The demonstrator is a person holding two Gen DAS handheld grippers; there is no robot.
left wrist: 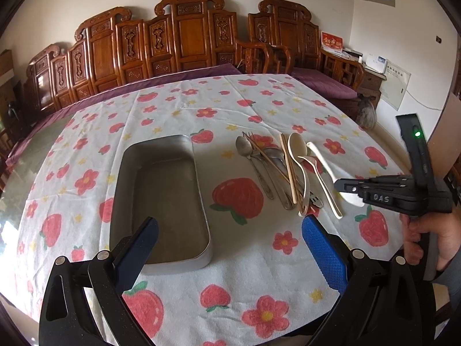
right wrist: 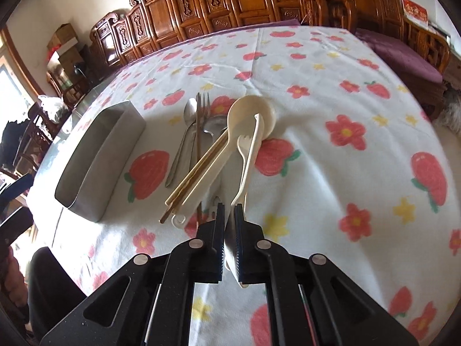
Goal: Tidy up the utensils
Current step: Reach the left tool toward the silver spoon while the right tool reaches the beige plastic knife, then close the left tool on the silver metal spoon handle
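Note:
A pile of utensils lies on the flowered tablecloth: metal spoons (left wrist: 245, 147) and a metal fork (right wrist: 201, 106), wooden chopsticks (left wrist: 289, 170), a large cream spoon (left wrist: 298, 147) and a cream plastic fork (right wrist: 242, 147). An empty metal tray (left wrist: 161, 199) stands left of the pile. My left gripper (left wrist: 230, 232) is open over the cloth near the tray's front right corner. My right gripper (right wrist: 229, 210) is shut on a cream plastic utensil (right wrist: 249, 158) at its near end, also seen in the left wrist view (left wrist: 319, 158); its far end leans on the cream spoon (right wrist: 250, 112).
The tablecloth (left wrist: 259, 274) covers a glass-topped table. Carved wooden benches (left wrist: 178, 43) with purple cushions stand behind it. A chair (right wrist: 34, 132) stands at the table's left side.

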